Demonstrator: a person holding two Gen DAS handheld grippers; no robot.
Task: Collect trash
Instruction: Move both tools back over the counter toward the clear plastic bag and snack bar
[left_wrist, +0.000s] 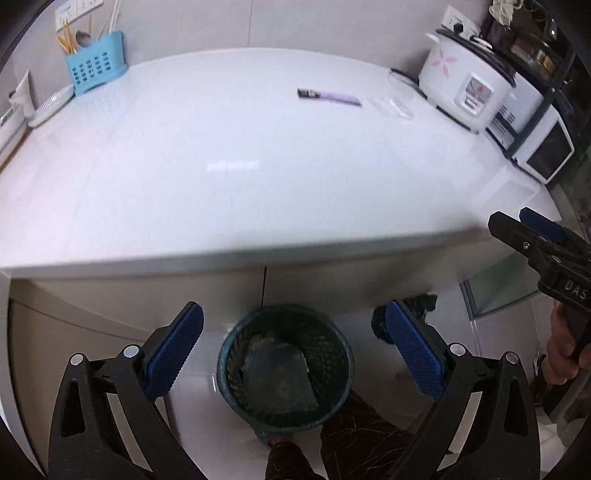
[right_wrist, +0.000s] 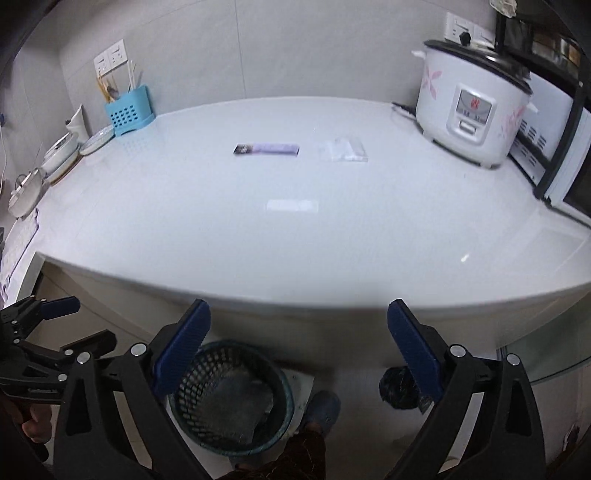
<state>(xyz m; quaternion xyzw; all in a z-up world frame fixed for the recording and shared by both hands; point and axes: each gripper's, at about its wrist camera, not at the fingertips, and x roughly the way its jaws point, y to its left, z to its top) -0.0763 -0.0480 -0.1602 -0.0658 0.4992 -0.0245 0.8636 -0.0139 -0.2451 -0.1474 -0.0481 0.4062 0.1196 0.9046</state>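
Left wrist: grey packet (left_wrist: 280, 373) in bin (left_wrist: 236, 343)

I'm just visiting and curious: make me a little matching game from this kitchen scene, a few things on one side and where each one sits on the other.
Things:
1. purple wrapper
2. rice cooker
3. mesh bin
4. blue utensil holder

Places:
A. on the floor below the counter edge
B. back left corner of the counter
C. flat, mid-counter
D. right side of the counter

Pairs: 1-C, 2-D, 3-A, 4-B

both wrist views downward, sharing counter (left_wrist: 258, 184)
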